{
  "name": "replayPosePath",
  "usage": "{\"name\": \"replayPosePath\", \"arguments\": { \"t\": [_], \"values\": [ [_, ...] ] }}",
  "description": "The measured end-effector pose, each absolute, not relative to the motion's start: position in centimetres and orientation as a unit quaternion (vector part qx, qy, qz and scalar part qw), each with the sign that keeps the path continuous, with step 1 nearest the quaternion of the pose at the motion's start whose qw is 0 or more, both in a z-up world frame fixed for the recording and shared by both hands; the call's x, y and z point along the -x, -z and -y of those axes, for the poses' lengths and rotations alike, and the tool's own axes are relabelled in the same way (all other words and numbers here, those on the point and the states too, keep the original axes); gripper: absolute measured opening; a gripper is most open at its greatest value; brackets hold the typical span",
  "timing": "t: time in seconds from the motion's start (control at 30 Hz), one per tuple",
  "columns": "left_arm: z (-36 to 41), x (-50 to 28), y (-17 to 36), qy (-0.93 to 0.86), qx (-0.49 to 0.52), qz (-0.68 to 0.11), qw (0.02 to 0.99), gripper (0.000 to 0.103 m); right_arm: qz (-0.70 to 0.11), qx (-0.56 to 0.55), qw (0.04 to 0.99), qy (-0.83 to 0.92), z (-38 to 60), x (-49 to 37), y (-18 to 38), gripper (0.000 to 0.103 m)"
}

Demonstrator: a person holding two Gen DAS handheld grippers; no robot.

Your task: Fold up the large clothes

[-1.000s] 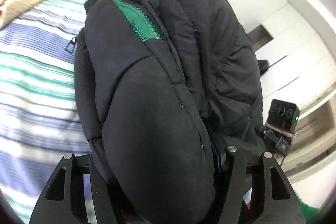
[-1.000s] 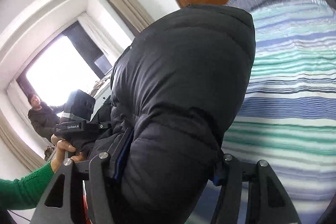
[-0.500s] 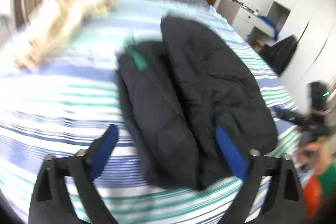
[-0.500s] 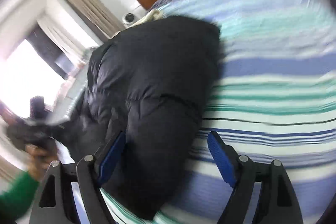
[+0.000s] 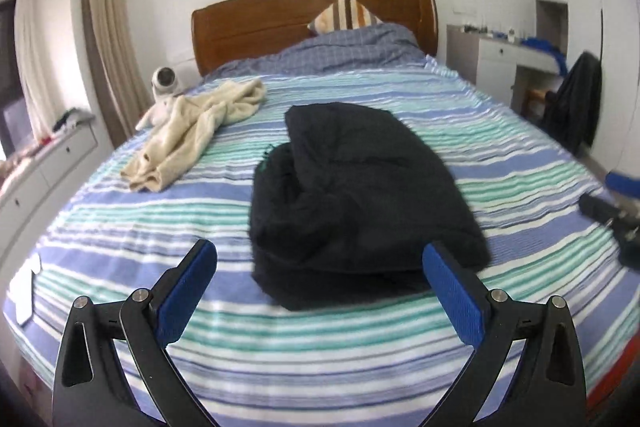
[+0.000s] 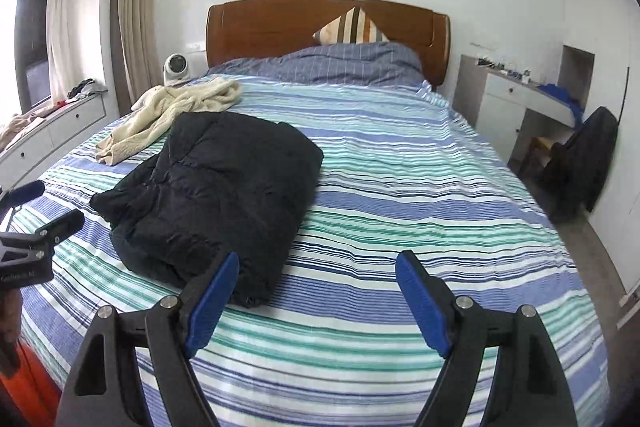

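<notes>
A black padded jacket (image 5: 360, 187) (image 6: 224, 195) lies folded into a bundle on the striped bed sheet (image 5: 320, 347) (image 6: 400, 187), with nothing touching it. My left gripper (image 5: 320, 255) hovers open over the bed's near edge, just short of the bundle, its blue pads bare. My right gripper (image 6: 318, 263) is open too, to the right of the jacket's near corner, with only sheet between its fingers. Each gripper shows at the edge of the other's view: the right gripper (image 5: 612, 193) and the left gripper (image 6: 44, 207).
A crumpled beige garment (image 5: 192, 131) (image 6: 172, 111) lies at the bed's far left. A bunched blue duvet (image 6: 352, 63) and striped pillow (image 6: 352, 27) sit by the wooden headboard (image 5: 280, 15). A small fan (image 6: 176, 67), a low drawer unit (image 6: 52, 131), a desk (image 6: 516, 95) and a chair with dark clothing (image 6: 580, 163) surround the bed.
Both grippers have let go of the jacket, opened and pulled back and up from it. The jacket now lies folded on the bed and the views have levelled out.
</notes>
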State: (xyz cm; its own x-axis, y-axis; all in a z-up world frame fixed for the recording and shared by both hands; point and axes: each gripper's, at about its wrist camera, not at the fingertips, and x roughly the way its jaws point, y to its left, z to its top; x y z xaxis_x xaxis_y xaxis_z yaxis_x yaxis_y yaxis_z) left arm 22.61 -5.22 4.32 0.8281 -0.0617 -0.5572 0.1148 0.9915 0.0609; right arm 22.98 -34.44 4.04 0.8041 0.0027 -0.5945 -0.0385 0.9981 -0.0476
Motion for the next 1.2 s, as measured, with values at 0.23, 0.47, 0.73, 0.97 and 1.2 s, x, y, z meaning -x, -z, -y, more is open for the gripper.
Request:
{"name": "replayPosePath", "arguments": {
  "t": [0.23,0.47,0.73,0.97,1.2],
  "values": [
    [5.7,-20.6,-4.8,0.007,-0.034,-0.288,0.957,0.103,-0.301,0.044,0.953,0.011,34.3,-21.2,-5.5,0.082],
    [6.0,-19.1,-6.1,0.014,-0.017,-0.301,0.953,0.103,-0.310,0.025,0.950,-0.016,34.2,-20.4,-6.7,0.082],
    [7.3,-18.4,-6.3,0.024,-0.027,-0.304,0.952,0.103,-0.305,0.053,0.951,0.006,32.9,-19.3,-7.3,0.082],
    [7.9,-18.0,-6.4,0.022,-0.024,-0.308,0.951,0.103,-0.311,0.042,0.949,0.023,33.2,-19.0,-7.6,0.083],
    [8.2,-17.9,-6.1,0.016,-0.031,-0.327,0.944,0.103,-0.314,0.045,0.948,0.028,33.0,-18.6,-7.9,0.083]
  ]
}}
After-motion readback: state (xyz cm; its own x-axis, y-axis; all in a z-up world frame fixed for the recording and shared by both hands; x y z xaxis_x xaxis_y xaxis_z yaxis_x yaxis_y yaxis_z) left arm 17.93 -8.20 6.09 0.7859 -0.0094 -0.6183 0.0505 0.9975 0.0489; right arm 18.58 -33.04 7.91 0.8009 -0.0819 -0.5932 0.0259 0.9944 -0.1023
